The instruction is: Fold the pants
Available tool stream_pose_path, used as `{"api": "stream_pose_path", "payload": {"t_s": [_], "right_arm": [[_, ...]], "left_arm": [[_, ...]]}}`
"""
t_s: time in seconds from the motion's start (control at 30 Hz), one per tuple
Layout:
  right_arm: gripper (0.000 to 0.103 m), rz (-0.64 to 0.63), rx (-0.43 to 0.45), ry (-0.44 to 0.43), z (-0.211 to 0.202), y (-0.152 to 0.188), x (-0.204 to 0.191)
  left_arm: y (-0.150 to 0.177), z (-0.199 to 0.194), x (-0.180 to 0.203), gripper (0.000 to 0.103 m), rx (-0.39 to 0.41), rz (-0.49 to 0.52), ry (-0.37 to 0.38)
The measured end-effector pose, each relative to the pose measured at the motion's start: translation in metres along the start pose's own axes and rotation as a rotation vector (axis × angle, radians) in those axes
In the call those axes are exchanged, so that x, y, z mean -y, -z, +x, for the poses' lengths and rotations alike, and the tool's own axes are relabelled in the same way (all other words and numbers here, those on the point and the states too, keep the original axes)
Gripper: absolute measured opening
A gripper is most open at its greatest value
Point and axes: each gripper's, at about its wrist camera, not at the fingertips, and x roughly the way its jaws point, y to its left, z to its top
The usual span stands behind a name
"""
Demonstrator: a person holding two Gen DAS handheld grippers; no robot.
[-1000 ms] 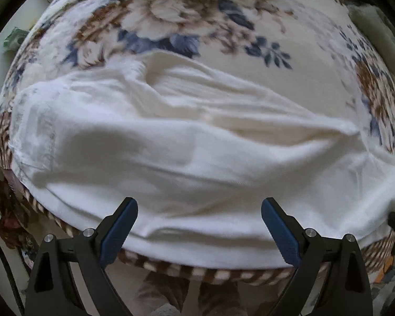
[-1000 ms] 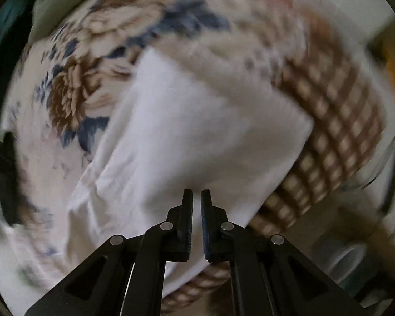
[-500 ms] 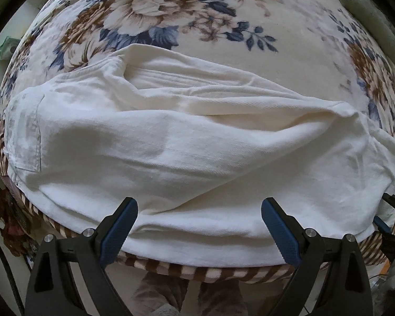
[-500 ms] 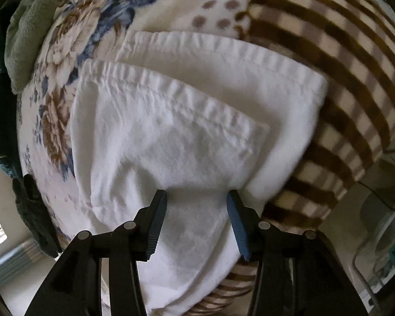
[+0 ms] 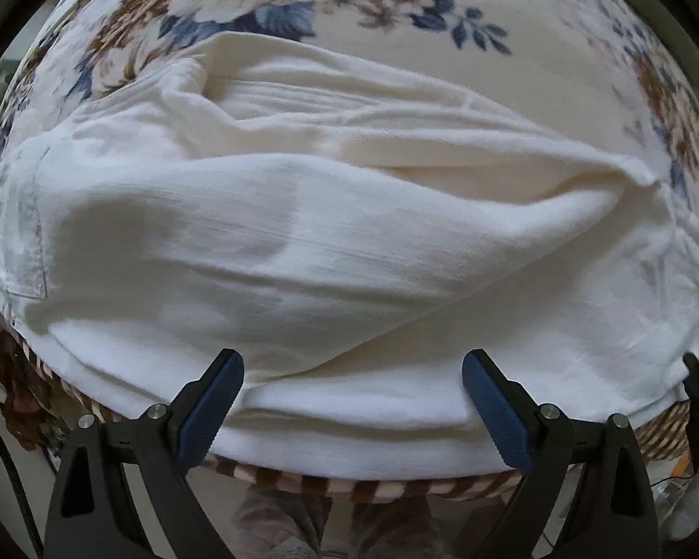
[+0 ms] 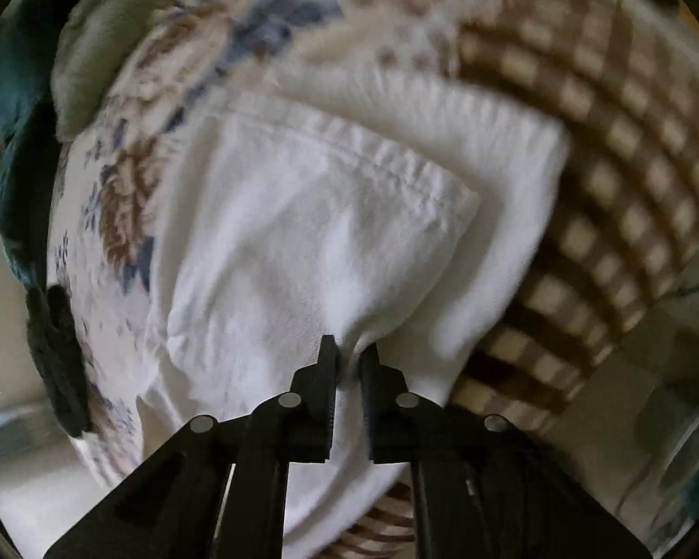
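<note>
Your left hand-held gripper [image 5: 352, 393] hangs spread wide over the near edge of the pants [image 5: 303, 242], its blue pads [image 5: 494, 407] clear of the cloth on both sides. The pants lie across a floral blanket [image 5: 536, 28], one leg folded over the other, with a long diagonal crease running from the right down toward the middle. Their near edge sits close to the blanket's brown checked border [image 5: 331, 482], which drops off toward you.

Your right hand-held gripper [image 6: 348, 363] has pinched a pucker of the pants [image 6: 303, 233] between its nearly closed fingers, at the lower edge of the top layer. That layer's hemmed end [image 6: 387, 163] lies just short of the hem of the layer beneath. The checked border [image 6: 629, 139] curves around to the right. A dark garment [image 6: 56, 349] lies at the blanket's left edge, well apart from the pants.
</note>
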Motion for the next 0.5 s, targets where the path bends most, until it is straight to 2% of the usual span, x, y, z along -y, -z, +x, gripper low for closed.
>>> {"api": "stream_pose_path", "payload": {"t_s": [0.1,0.2,0.23,0.33,0.37,0.4,0.43,0.5], "right_arm": [[0.008,-0.101,0.098,0.054,-0.034,0.004,-0.012],[0.008,-0.078,0.143,0.103,-0.057,0.0,0.003],[0.008,-0.072,0.126,0.11,-0.052,-0.005,0.006],[0.012,-0.068,-0.027,0.13,-0.016,-0.021,0.018],[0.017,-0.064,-0.08,0.136,-0.006,-0.025,0.021],[0.03,-0.065,-0.118,0.147,-0.003,-0.026,0.023],[0.036,-0.054,-0.137,0.137,-0.006,-0.024,0.022],[0.054,-0.038,-0.134,0.103,-0.018,-0.015,0.019]], "left_arm": [[0.003,-0.009,-0.01,0.096,0.036,0.003,0.012],[0.009,-0.009,-0.023,0.096,0.037,0.001,0.001],[0.011,-0.008,-0.028,0.096,0.033,-0.006,0.002],[0.015,-0.002,-0.051,0.096,0.02,-0.054,0.007],[0.017,0.0,-0.059,0.096,0.015,-0.07,0.01],[0.018,0.001,-0.067,0.096,0.011,-0.087,0.015],[0.021,0.001,-0.075,0.096,0.009,-0.102,0.022],[0.027,-0.005,-0.097,0.096,0.018,-0.128,0.034]]}}
